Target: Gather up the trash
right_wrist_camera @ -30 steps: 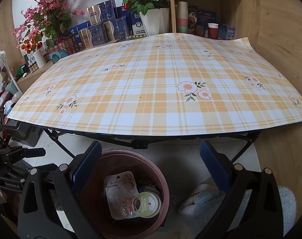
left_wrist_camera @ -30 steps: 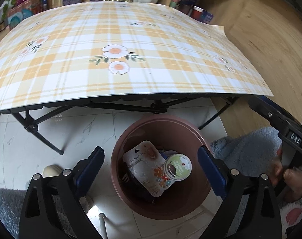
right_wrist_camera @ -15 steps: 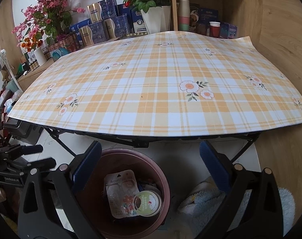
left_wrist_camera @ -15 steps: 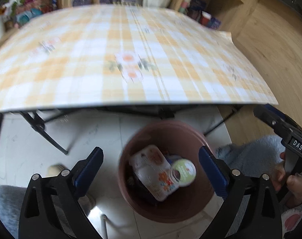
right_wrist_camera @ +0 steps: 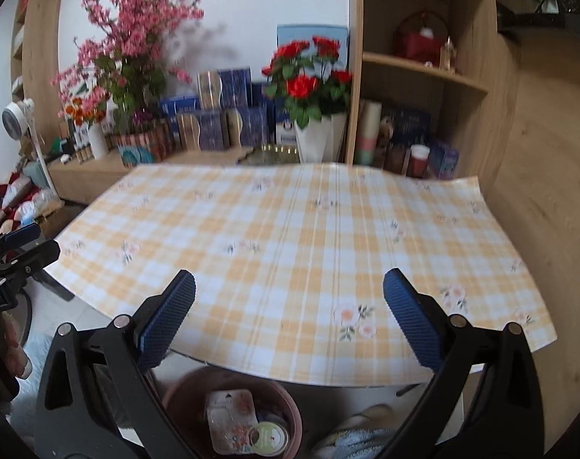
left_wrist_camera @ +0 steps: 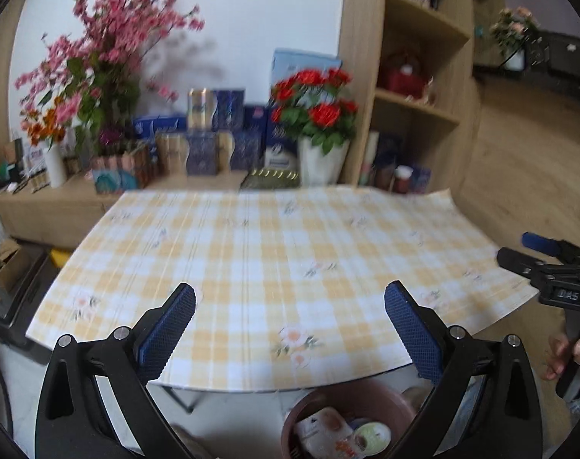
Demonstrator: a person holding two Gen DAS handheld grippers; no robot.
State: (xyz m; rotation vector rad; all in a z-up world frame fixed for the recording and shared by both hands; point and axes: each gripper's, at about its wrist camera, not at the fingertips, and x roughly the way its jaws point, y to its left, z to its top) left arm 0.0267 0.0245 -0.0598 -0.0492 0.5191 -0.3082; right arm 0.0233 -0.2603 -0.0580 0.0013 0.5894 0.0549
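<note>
A brown round bin [left_wrist_camera: 351,397] [right_wrist_camera: 190,386] stands on the floor under the table's near edge. Inside it lie a white snack pouch [left_wrist_camera: 320,434] [right_wrist_camera: 228,419] and a round green-lidded cup [left_wrist_camera: 372,436] [right_wrist_camera: 268,438]. My left gripper [left_wrist_camera: 290,325] is open with nothing between its blue pads, held above the table's near edge. My right gripper [right_wrist_camera: 290,317] is open too, empty, raised over the tablecloth. The right gripper [left_wrist_camera: 549,267] shows at the right edge of the left wrist view, a hand [left_wrist_camera: 572,355] on its handle.
The table [left_wrist_camera: 274,244] [right_wrist_camera: 290,237] carries a yellow plaid cloth with flowers. Behind it a low wooden shelf [left_wrist_camera: 33,206] holds blue boxes, a white vase of red roses [left_wrist_camera: 320,160] and pink blossoms. A tall bookcase [right_wrist_camera: 423,76] stands at the right.
Both grippers have tilted up from looking down at the bin to facing across the table. The bin has dropped to the bottom of both views. The trash in it has not moved.
</note>
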